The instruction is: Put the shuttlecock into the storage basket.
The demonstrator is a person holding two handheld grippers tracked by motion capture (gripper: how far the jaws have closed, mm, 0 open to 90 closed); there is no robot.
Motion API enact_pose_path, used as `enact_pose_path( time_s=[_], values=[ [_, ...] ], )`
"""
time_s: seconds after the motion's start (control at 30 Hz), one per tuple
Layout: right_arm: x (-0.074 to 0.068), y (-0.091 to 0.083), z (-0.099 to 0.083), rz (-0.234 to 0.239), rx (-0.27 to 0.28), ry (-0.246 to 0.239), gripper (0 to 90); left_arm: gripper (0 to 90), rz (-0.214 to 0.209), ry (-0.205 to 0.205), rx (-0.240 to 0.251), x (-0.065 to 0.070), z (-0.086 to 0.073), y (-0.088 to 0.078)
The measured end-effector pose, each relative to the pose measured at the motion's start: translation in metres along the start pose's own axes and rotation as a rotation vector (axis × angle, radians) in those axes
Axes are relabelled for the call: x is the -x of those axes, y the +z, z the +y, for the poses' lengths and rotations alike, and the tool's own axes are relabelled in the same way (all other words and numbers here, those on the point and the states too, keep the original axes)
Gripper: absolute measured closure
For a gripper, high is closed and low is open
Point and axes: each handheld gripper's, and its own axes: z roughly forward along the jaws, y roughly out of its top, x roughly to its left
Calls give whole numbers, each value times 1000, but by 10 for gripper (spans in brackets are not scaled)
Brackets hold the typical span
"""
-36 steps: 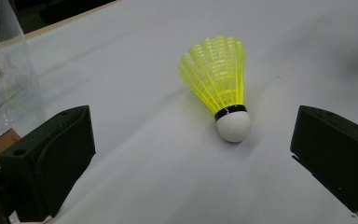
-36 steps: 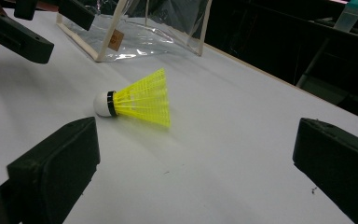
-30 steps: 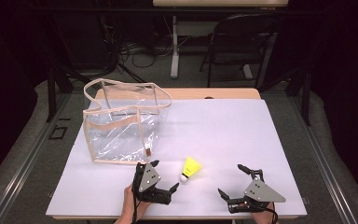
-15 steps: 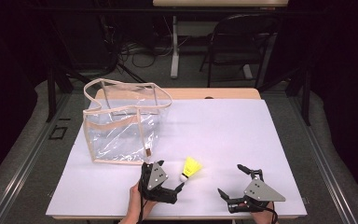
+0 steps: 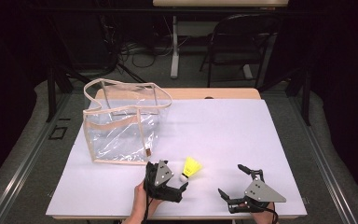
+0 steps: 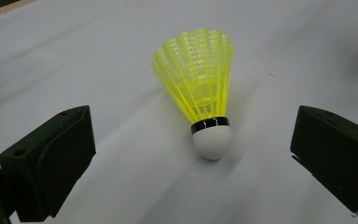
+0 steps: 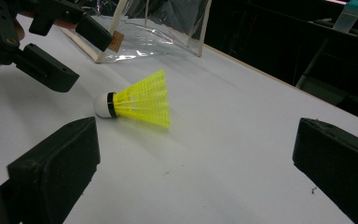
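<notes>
A: How does the left gripper [image 5: 176,185] stand?

B: Its jaws are spread wide and grip nothing. In the left gripper view its two black blocky pads [image 6: 51,163] flank one shuttlecock [image 6: 200,98] without touching it; the cork sits between and just ahead of them.

A: And the right gripper [image 5: 235,183]?

B: Also spread wide and bare. In the high view it rests at about 5 o'clock on the table [image 5: 223,126], a grey three-cornered plate on top, its jaws aimed toward 10 o'clock. The shuttlecock lies ahead of it, well apart.

A: Count the things.

B: Two grippers, one shuttlecock, one bag [image 5: 123,123], one table. Behind the table stands one dark chair [image 5: 242,51].

A: Which way does the shuttlecock point?

B: It lies on its side near the front edge, around 6 o'clock. In the high view its long axis runs from the cork at 7 o'clock to the flared skirt at 1 o'clock, so the cork faces the left gripper.

A: What is it made of?

B: A bright yellow plastic mesh skirt, cone-shaped and ribbed, a thin black band, and a rounded white dimpled cork.

A: The rest?

B: The bag is clear, crinkly plastic, box-shaped, trimmed in beige with a looping handle and a small brown tag. It stands at about 9 o'clock, open at the top. The tabletop is smooth matte white with a wooden edge at the far side.
</notes>
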Motion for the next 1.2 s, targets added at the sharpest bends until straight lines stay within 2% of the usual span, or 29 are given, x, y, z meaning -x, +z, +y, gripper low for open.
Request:
enact_pose_path(
  time_s=[0.03, 0.17, 0.27, 0.37, 0.5, 0.67, 0.8, 1.13, 1.2],
  values=[
    [0, 0, 0, -3, 0, 0, 2, 0, -3, -1, -16, 1, 1, 3],
    [1, 0, -1, -2, -5, 4, 2, 0, -5, -12, -26, 2, 2, 5],
    [1, 0, -1, 0, -2, 4, 2, 0, 9, -10, -41, 4, 3, 8],
    [1, 0, -1, 2, -3, 7, 2, 0, 5, -40, -61, 6, 4, 13],
    [0, 0, 0, 2, -5, 4, 2, 2, 8, -31, -75, 8, 6, 16],
    [0, 0, 0, -1, -5, -1, 2, 9, 17, -59, -99, 9, 7, 21],
    [0, 1, -1, 3, -6, 6, 2, 10, 19, -63, -105, 9, 8, 23],
    [0, 1, -1, 5, -6, 3, 2, 113, 18, -63, -106, 10, 7, 26],
    [0, 1, 0, 2, -6, -1, 2, 134, 29, -69, -108, 11, 6, 27]
  ],
)
